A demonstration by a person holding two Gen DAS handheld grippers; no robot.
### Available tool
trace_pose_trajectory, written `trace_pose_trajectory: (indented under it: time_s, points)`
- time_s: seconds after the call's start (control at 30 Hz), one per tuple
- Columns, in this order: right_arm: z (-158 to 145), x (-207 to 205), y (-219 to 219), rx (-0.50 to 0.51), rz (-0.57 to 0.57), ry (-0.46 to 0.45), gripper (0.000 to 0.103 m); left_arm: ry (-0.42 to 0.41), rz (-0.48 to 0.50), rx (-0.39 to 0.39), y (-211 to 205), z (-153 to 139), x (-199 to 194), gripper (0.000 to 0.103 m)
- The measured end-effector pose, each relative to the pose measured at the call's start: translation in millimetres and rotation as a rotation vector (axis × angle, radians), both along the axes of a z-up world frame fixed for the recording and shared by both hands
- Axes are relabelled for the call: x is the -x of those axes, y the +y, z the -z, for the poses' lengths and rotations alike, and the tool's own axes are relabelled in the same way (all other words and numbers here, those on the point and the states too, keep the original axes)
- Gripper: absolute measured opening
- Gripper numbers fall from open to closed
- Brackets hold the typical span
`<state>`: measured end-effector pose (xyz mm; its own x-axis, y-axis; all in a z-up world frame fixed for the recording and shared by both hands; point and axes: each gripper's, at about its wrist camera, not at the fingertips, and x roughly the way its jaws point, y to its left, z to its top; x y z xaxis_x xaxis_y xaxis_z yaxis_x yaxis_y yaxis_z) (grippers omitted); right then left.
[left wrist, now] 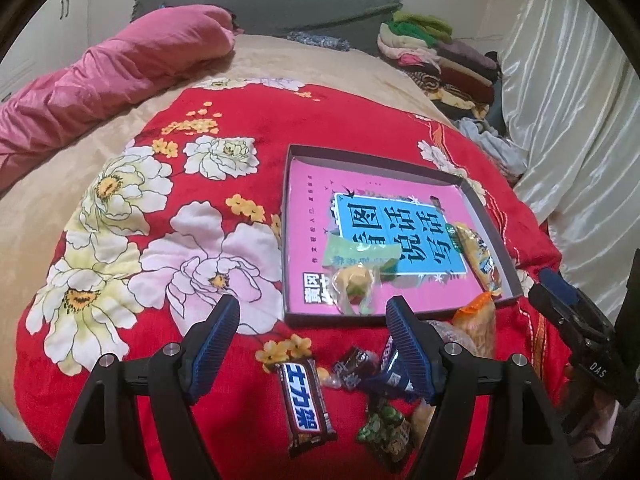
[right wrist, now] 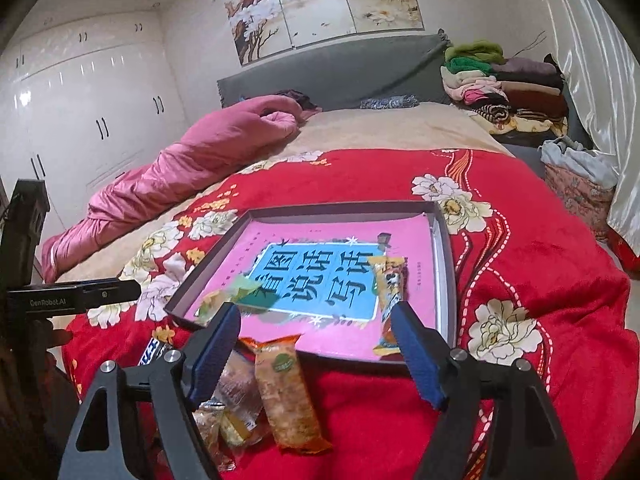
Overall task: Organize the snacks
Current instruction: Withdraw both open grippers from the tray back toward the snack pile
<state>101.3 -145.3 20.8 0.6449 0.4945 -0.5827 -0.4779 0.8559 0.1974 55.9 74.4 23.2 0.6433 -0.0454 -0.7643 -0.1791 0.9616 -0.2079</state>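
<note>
A shallow dark box [left wrist: 285, 220] lined with a pink book lies on the red flowered blanket. Inside it are a green-and-clear packet [left wrist: 356, 272] and a yellow packet [left wrist: 480, 256] along the right wall. In front of the box lie a Snickers bar [left wrist: 306, 404], dark candies [left wrist: 354, 364], a green pea pack [left wrist: 384, 436] and an orange packet [left wrist: 476, 320]. My left gripper [left wrist: 313, 306] hovers open over the box's near edge, holding nothing. My right gripper [right wrist: 316, 312] is open and empty above the near edge of the box [right wrist: 448, 280], with the orange packet [right wrist: 288, 392] and a clear-wrapped pastry [right wrist: 236, 392] below it.
A pink quilt [right wrist: 180, 176] lies along the bed's left side. Folded clothes [right wrist: 508, 84] are stacked at the far right by the grey headboard [right wrist: 340, 68]. A shiny curtain [left wrist: 568, 100] hangs on the right, and white wardrobes [right wrist: 80, 100] stand on the left.
</note>
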Motion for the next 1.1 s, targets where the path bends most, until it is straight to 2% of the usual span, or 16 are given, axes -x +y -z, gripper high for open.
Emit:
trace_pose_trajectory:
  time_s: [0.4, 1.1]
  points:
    - [3, 15, 8, 0.059, -0.017, -0.001, 0.078, 0.023, -0.001, 0.013, 2, 3, 13, 0.077]
    - [23, 21, 13, 0.138, -0.028, 0.075, 0.078, 0.111, 0.006, 0.016, 3, 27, 25, 0.077]
